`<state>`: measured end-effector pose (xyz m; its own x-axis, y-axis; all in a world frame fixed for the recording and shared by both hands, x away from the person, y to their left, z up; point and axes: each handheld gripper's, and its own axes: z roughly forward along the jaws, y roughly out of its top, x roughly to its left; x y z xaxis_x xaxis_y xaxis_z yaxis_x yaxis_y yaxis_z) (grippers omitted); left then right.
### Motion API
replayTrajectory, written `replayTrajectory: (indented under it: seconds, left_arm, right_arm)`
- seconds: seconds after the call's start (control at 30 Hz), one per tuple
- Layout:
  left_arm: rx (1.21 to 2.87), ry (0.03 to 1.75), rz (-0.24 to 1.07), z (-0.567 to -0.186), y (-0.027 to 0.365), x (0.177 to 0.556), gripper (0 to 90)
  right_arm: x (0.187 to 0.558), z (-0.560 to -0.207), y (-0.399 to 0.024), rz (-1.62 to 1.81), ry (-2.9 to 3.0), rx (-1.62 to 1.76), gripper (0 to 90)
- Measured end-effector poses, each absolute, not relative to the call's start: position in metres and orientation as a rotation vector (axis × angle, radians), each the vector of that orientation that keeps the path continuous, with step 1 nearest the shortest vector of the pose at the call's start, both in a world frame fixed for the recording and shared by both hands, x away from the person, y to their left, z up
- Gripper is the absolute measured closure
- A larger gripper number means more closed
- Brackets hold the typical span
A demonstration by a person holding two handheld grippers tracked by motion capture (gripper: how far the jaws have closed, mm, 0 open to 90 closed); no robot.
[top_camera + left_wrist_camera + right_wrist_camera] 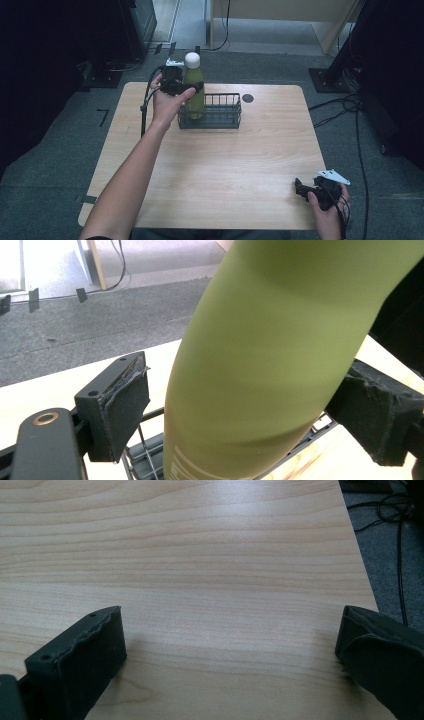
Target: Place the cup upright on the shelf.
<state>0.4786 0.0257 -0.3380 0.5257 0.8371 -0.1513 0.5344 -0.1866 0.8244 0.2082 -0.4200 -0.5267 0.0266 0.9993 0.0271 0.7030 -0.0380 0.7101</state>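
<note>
Right gripper (pixel 303 189) jaws wide over bare table (pixel 220 170), left gripper (pixel 240 415) jaws flanking green bottle (pixel 194 87) upright in wire basket (pixel 220 117)

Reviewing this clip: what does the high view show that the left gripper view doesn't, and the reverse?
High view alone: the bottle's white cap, the whole wire basket, and the right gripper open near the table's front right corner.

Left gripper view alone: a gap between the left pad and the bottle, and pale print low on it.

Both: the green bottle standing in the basket, between the left gripper jaws.
</note>
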Motion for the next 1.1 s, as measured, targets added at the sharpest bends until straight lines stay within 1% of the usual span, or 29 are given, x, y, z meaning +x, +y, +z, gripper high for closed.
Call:
replayTrajectory:
  seconds: [0.13,0.33,0.53,0.8,1.1]
  left_arm:
    - [1.857,1.123,0.424,-0.334,0.026,0.476,12.3]
    - [1.841,1.121,0.428,-0.325,0.03,0.47,7.7]
    - [1.837,1.117,0.435,-0.313,0.04,0.461,0.9]
    - [1.834,1.134,0.443,-0.304,0.053,0.443,0.0]
    - [1.837,1.128,0.448,-0.314,0.066,0.413,0.0]
  right_arm:
    - [0.208,-0.527,-0.42,0.749,1.728,1.795,0.0]
    - [0.208,-0.527,-0.42,0.749,1.727,1.795,0.0]
    - [0.208,-0.527,-0.42,0.749,1.727,1.795,0.0]
    - [0.208,-0.527,-0.42,0.749,1.728,1.794,0.0]
    - [0.208,-0.527,-0.42,0.749,1.728,1.794,0.0]
